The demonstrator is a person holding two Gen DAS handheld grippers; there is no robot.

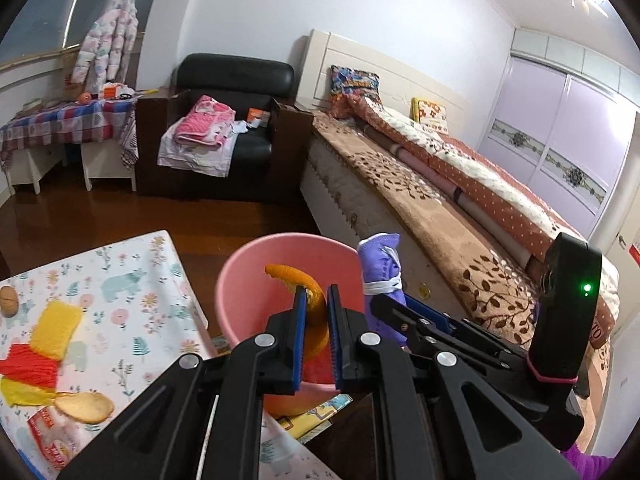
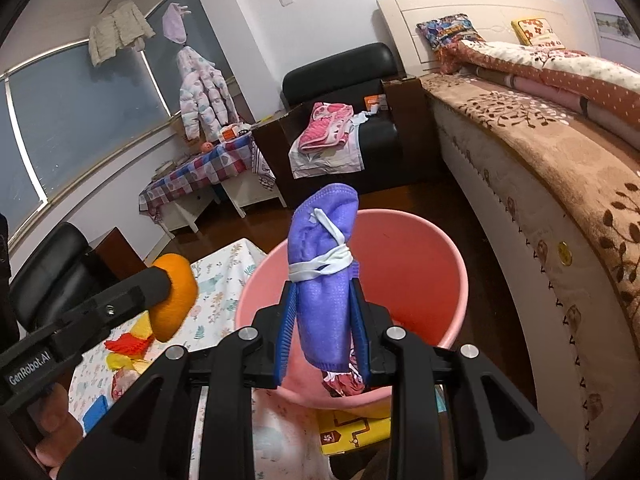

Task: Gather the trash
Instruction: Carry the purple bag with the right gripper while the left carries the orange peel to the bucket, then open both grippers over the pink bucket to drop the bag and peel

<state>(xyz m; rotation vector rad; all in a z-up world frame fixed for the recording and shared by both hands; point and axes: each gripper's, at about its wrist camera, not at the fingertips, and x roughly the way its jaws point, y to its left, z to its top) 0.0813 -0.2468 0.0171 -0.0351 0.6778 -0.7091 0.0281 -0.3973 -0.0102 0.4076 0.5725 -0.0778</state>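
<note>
bedroom, printed tablecloth | left hand-held gripper clamps orange peel; right clamps purple mask

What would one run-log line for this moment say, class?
left gripper: shut on orange peel | right gripper: shut on purple mask | both over pink bin | nothing dropped yet

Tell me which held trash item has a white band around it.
The purple mask in the right tongs; the left tongs hold bare orange peel.
</note>
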